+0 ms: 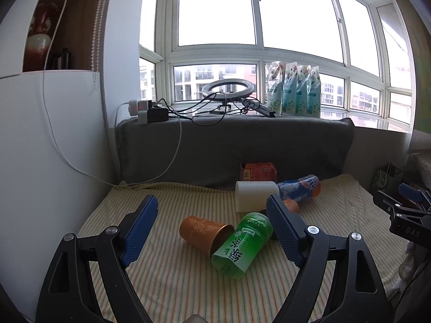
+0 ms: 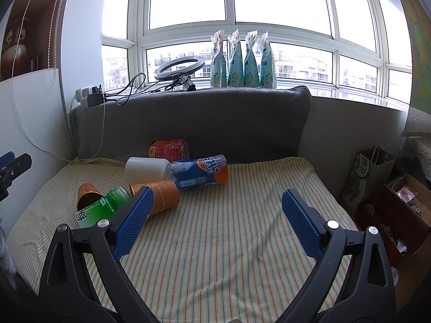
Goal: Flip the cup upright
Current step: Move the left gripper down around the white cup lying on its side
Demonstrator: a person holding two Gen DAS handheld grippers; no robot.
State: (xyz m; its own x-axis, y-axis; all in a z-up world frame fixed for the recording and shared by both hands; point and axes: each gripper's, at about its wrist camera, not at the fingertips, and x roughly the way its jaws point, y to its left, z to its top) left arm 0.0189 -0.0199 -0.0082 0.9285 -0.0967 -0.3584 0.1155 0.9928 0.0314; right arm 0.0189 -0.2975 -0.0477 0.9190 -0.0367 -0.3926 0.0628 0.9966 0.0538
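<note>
Left tool (image 1: 212, 210) hovers low over the striped mattress (image 1: 167, 274), blue pads spread wide, nothing between them. Dead ahead at twelve o'clock, an orange patterned cup (image 1: 203, 232) lies on its side, open mouth turned toward three o'clock and touching a green bottle (image 1: 243, 243), which lies tipped over too. Just past that, at one o'clock, a white cup (image 1: 254, 194) lies on its side, and a second orange cup (image 1: 292, 205) peeks out behind the right pad. A blue-and-orange can (image 1: 301, 187) lies beside the white cup, a red can (image 1: 258, 171) further back against the grey cushion (image 1: 229, 145).

Over to the right tool (image 2: 217, 202): fingers gaping apart as well, gripping nothing, aimed at bare striped cloth. The whole cluster sits off at ten o'clock from here. Furthest back, the ring light (image 2: 179, 67) and four green pouches (image 2: 242, 64) stand on the window sill.
</note>
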